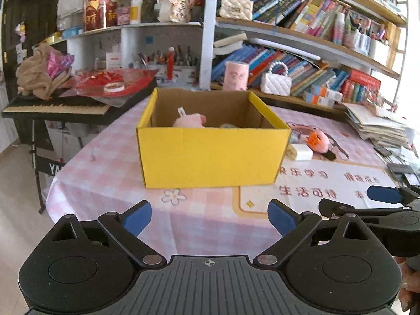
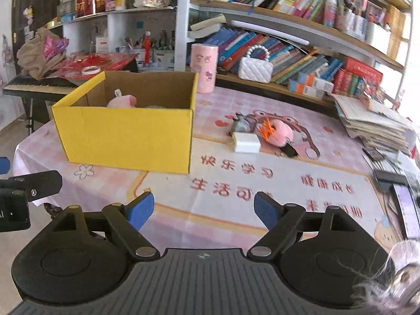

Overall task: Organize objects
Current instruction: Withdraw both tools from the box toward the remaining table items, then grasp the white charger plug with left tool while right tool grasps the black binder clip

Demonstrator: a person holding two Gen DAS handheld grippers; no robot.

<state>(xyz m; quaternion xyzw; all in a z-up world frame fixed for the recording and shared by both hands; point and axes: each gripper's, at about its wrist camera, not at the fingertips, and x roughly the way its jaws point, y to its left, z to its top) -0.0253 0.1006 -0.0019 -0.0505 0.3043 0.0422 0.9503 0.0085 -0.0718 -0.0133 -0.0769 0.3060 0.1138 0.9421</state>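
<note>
Both tools hung back over the near edge of the bench (image 2: 288,181), so the work looked to be between picks. The left hand-held gripper (image 1: 209,216) was spread wide and held nothing; the right hand-held gripper (image 2: 203,208) was likewise spread and empty. The yellow box (image 2: 126,134) stood open on the bench, with a pink plush toy (image 2: 122,101) already lying inside it and something pale beside that, too hidden to name. Still out on the bench, well to the right of the box, lay a second pink plush with orange spikes (image 2: 278,131), a small white block (image 2: 246,143) touching or just beside it, and a grey item (image 2: 242,125) behind them.

The next move would probably fall to the right tool: reach forward to that cluster, close on one piece without dragging its neighbours, then lift it over the box wall.

The bench wore a pink checked cloth printed with cartoons and red characters. Behind it stood crowded bookshelves (image 1: 302,60), a white quilted purse (image 2: 256,69), a pink cylinder (image 2: 204,68), and, to the left, a keyboard (image 1: 57,106) piled with cloth.
</note>
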